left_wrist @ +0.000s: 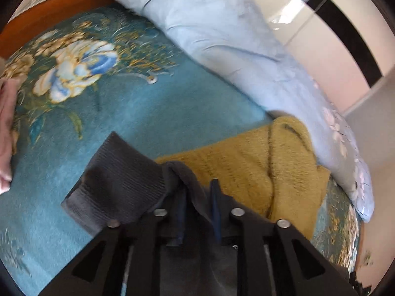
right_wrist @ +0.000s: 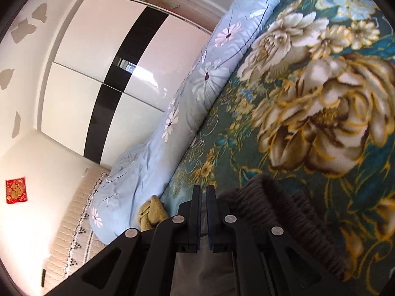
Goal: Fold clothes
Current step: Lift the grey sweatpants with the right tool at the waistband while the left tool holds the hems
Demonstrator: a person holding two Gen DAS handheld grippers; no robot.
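A dark grey knit garment [left_wrist: 116, 185] with a ribbed band hangs from my left gripper [left_wrist: 197, 192], which is shut on a bunched fold of it just above the teal floral blanket [left_wrist: 148, 113]. In the right wrist view the same grey garment [right_wrist: 276, 212] shows its ribbed edge to the right of my right gripper [right_wrist: 203, 192]. Those fingers stand almost together, with a thin layer of grey cloth running down between them. A mustard yellow fleece garment [left_wrist: 246, 167] lies crumpled on the bed beyond the left gripper and peeks out low in the right wrist view [right_wrist: 151, 212].
A rolled light blue floral duvet [left_wrist: 222, 37] runs along the far side of the bed. Pink cloth [left_wrist: 5, 128] lies at the left edge. A glossy white and black wardrobe [right_wrist: 111, 74] stands past the duvet. The wooden bed frame [left_wrist: 49, 14] shows at the top left.
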